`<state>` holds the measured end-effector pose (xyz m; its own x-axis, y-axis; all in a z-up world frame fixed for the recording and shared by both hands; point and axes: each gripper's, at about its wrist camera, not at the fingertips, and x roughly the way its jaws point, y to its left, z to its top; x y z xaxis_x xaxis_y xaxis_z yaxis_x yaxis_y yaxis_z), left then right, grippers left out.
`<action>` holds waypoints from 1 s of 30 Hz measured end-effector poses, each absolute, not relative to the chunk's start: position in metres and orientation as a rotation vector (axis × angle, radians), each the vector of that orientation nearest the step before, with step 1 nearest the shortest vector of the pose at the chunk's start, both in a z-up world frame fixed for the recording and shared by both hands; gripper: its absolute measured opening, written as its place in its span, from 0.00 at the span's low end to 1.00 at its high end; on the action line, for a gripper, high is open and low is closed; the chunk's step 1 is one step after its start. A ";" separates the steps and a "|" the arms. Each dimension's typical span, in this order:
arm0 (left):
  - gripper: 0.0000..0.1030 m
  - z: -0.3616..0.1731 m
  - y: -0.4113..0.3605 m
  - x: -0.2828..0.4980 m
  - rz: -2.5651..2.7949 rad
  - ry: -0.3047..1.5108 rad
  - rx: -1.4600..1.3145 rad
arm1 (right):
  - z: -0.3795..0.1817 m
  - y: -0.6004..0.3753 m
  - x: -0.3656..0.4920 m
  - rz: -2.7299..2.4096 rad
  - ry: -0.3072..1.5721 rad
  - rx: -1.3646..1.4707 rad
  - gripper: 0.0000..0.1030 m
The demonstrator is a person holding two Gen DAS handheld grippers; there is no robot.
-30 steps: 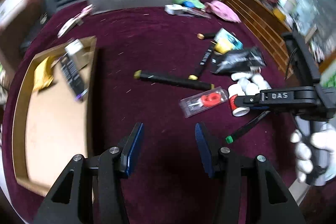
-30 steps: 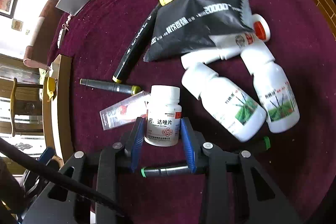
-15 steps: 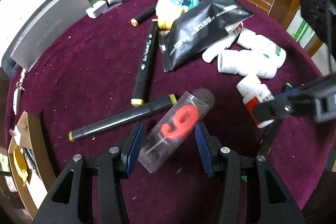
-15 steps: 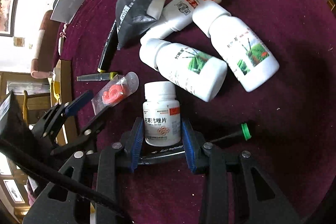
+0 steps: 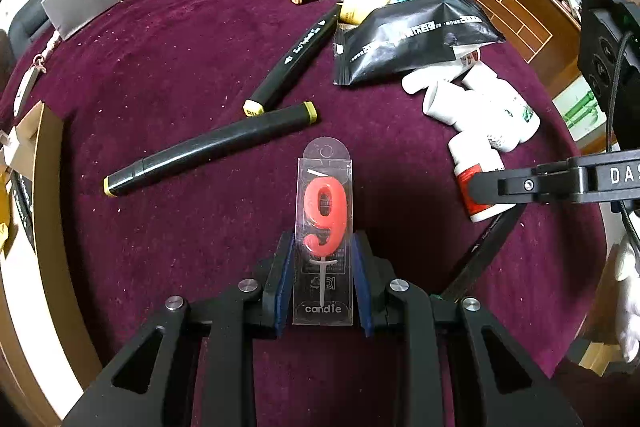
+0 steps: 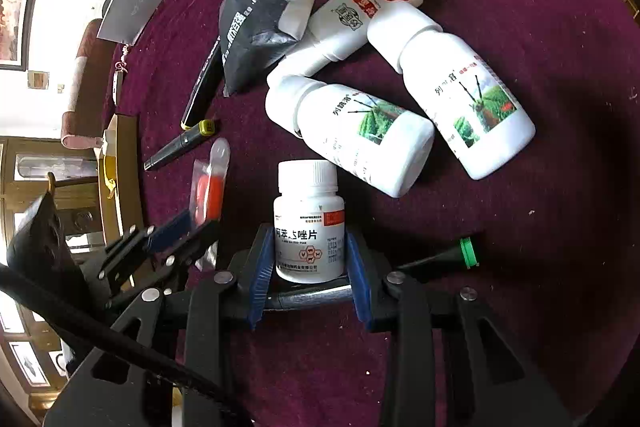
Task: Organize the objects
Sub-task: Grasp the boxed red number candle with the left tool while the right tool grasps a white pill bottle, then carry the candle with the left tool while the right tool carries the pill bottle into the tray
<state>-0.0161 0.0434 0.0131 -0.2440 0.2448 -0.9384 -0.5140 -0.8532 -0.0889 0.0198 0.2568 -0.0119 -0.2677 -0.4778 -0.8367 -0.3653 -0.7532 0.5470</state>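
The desk [image 5: 168, 67] is covered in nubby maroon cloth flecked with pale crumbs. The left claw [image 5: 323, 279] has just been closing, and its blue ribbed pads now press the sides of a flat, clear plastic candle packet [image 5: 323, 227] holding one glossy red "9" candle; the packet lies at 6 o'clock in the left wrist view. The right claw [image 6: 309, 267] is narrowed onto a small white pill bottle [image 6: 309, 223] with a ridged cap, pads against both its sides, at 6 o'clock in its own view.

At 1 o'clock from that bottle lie three larger white plastic bottles [image 6: 360, 135], smooth and cylindrical, two with green field labels. A crinkled black foil pouch [image 6: 264, 11] rests at 11 o'clock. Three fat black markers with yellow ends [image 5: 208, 151] lie between 10 and 12 o'clock in the left view. A slim green-tipped pen [image 6: 466, 251] sits at 3 o'clock of the right claw. A cardboard tray [image 5: 48, 227] borders the desk at 9 o'clock.
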 end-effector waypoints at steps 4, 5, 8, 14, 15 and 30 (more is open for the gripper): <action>0.35 0.012 0.058 -0.020 2.157 0.367 -1.535 | -0.010 0.254 0.016 -2.211 -1.039 1.874 0.32; 0.43 0.012 0.062 -0.019 2.160 0.374 -1.528 | -0.010 0.254 0.016 -2.214 -1.036 1.878 0.32; 0.48 0.007 0.075 -0.012 2.213 0.450 -1.482 | -0.010 0.251 0.014 -2.222 -1.027 1.895 0.32; 0.22 0.011 0.054 -0.012 2.235 0.251 -1.515 | -0.006 0.243 0.011 -2.282 -0.936 1.909 0.32; 0.22 0.013 0.052 -0.020 2.235 0.210 -1.525 | -0.005 0.241 0.011 -2.291 -0.911 1.910 0.33; 0.22 0.075 -0.036 0.019 2.317 -0.224 -1.420 | 0.022 0.221 0.013 -2.217 -0.941 1.733 0.31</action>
<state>0.0187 -0.0361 0.0753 -0.3959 0.4240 -0.8146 -0.2599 -0.9025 -0.3434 0.0131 0.2206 0.0220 -0.3078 -0.4971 -0.8112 -0.2382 -0.7852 0.5716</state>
